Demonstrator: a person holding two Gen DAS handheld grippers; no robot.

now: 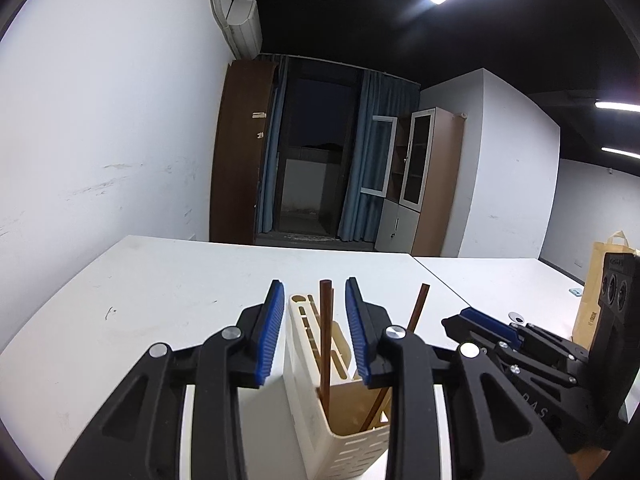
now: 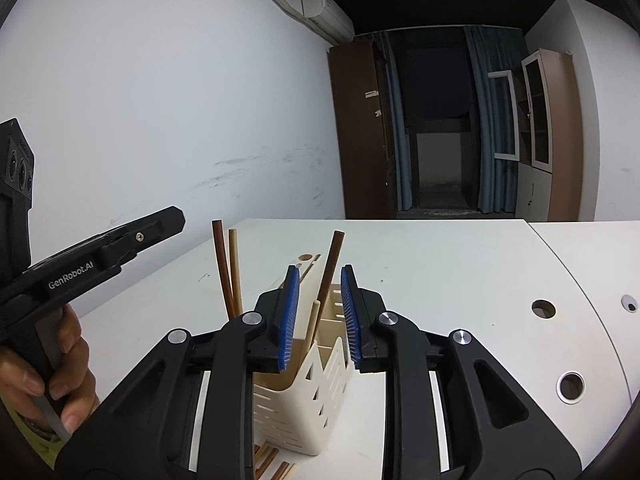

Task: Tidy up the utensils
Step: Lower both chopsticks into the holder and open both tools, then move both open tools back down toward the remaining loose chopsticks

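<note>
A cream slotted utensil holder (image 1: 352, 432) stands on the white table, also in the right wrist view (image 2: 300, 404). Brown chopsticks (image 1: 326, 344) stand upright in it; another brown chopstick (image 1: 416, 316) leans right. My left gripper (image 1: 314, 292) is open, its jaws on either side of the upright chopsticks, not touching. My right gripper (image 2: 319, 280) is open around a leaning brown chopstick (image 2: 332, 264), not clamping it. Two more chopsticks (image 2: 228, 272) stand at the left. Loose chopsticks (image 2: 272, 464) lie on the table by the holder's base.
White tables (image 1: 140, 300) meet at a seam on the right. A brown paper bag (image 1: 600, 280) stands at the far right. Round cable holes (image 2: 543, 309) dot the right table. A white wall runs along the left.
</note>
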